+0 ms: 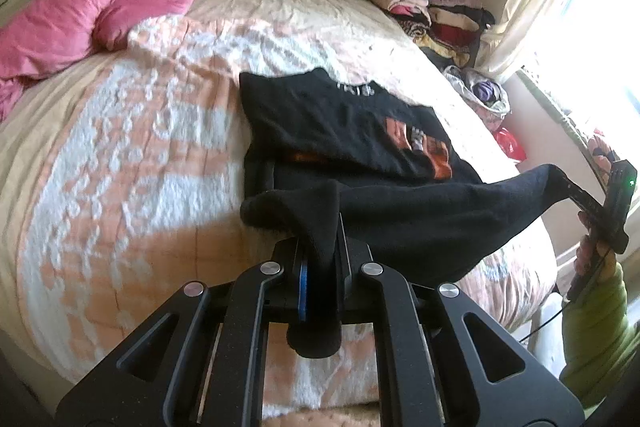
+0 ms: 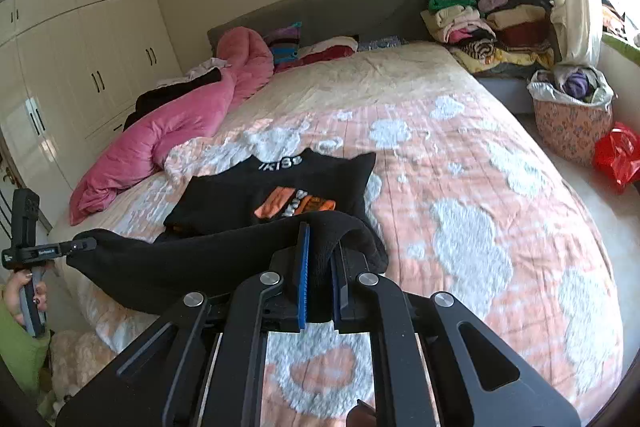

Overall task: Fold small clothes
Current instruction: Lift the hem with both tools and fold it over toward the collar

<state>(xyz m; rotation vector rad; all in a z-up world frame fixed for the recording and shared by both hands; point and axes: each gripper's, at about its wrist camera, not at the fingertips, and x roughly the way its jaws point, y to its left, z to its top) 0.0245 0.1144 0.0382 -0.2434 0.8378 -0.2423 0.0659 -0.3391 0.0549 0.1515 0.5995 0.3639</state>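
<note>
A small black garment with an orange print lies partly on the bed, its far part flat and its near edge lifted. My left gripper is shut on one end of the lifted edge. My right gripper is shut on the other end; it also shows in the left wrist view at the right. The edge hangs stretched between the two grippers above the bed's near side. The garment shows in the right wrist view with white lettering at the collar.
The bed has a peach and white blanket. A pink duvet lies along its left side. Stacks of folded clothes stand at the headboard's right. A laundry basket and red bag sit on the floor. Wardrobes line the left wall.
</note>
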